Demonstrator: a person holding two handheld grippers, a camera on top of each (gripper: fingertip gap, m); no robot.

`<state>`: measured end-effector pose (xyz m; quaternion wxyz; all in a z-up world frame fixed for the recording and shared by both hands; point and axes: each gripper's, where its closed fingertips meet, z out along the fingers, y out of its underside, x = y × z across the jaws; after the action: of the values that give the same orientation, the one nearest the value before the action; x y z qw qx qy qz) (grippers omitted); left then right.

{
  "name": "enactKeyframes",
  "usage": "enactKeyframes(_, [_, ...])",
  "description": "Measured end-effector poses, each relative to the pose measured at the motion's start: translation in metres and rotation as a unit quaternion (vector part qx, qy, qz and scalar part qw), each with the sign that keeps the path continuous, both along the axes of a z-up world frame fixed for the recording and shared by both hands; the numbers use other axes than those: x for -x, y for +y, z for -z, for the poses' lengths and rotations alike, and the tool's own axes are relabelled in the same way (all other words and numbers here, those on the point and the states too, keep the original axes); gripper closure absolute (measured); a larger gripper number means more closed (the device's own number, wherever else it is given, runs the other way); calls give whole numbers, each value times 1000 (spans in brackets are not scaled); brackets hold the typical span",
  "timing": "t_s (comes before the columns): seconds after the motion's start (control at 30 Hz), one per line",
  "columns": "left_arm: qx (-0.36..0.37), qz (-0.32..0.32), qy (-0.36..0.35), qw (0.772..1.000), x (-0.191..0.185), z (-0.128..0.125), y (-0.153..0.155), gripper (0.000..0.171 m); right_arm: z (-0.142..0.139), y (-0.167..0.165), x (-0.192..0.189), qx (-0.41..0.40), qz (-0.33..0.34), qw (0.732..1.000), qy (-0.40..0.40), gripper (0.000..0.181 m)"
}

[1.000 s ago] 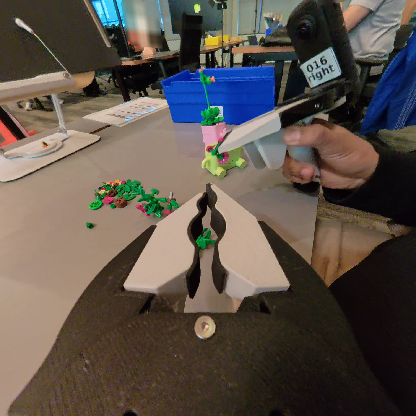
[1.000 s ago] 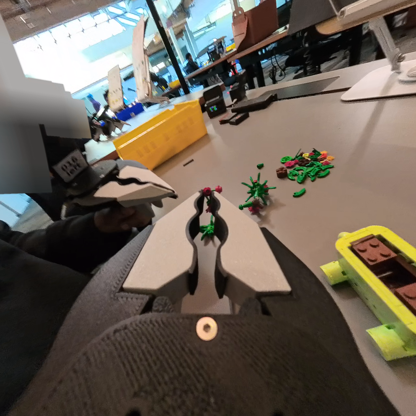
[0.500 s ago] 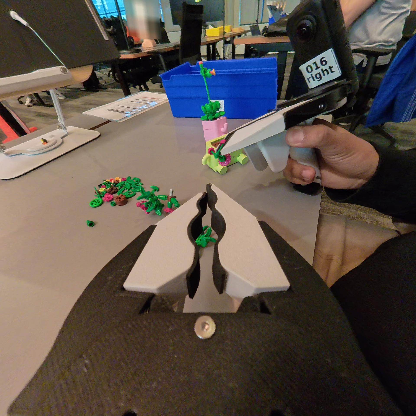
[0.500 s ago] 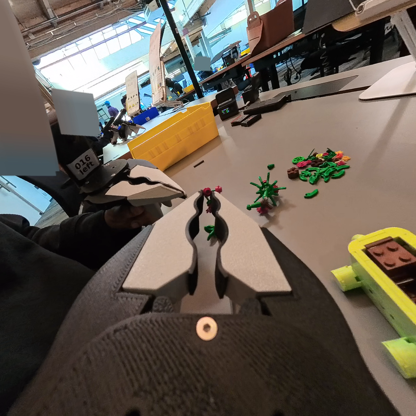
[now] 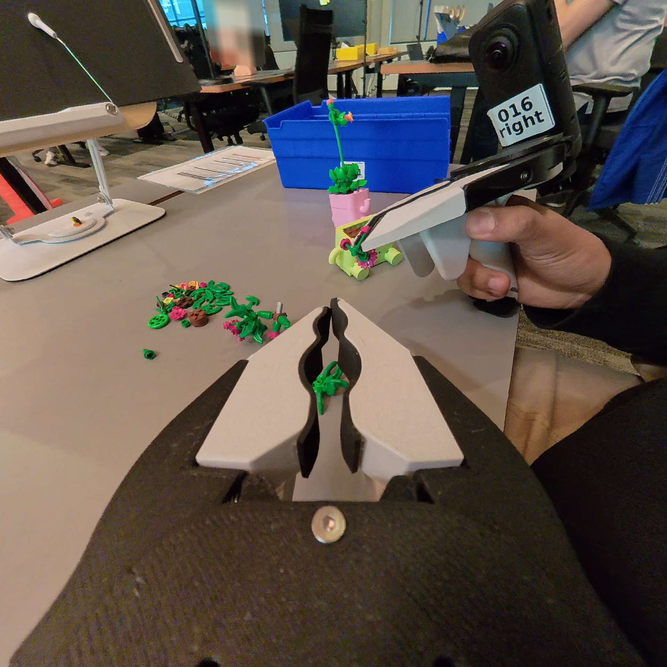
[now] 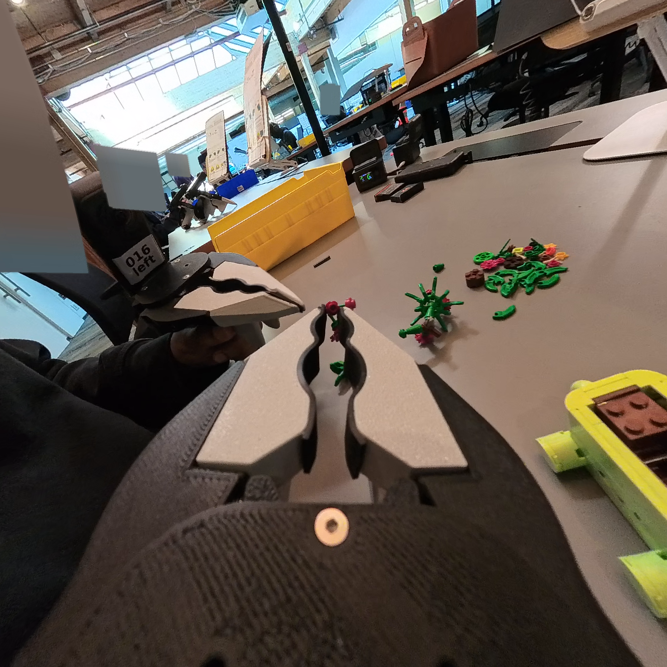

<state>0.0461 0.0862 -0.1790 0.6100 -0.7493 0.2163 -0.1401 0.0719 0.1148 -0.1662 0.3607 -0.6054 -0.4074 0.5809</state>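
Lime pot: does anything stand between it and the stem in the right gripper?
Nothing visible does. The right gripper holds the stem close beside the lime pot; the loose pieces lie farther off.

Bright even indoor light, blown-out skylight windows (image 6: 151,90) in right view; soft shadows, wide-angle edge bending, blurred near edges

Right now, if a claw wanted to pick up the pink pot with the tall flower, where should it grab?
Probably the pink pot by its blocky body, low down, not the thin tall stem, which looks likely to bend or pop off. Come from the left in the left wrist view: the lime-green planter stands in front and the right claw hovers on the right.
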Motion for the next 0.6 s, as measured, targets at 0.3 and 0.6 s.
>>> enactKeyframes(0.3, [-13,-117,-139,983,95,-49,30,155,-1,-3,6,-6,-3,1000,3,178])
enactKeyframes(0.6, [176,-303,-215,912,407,-78,186,151,-2,-1,16,-33,3,999,-2,177])
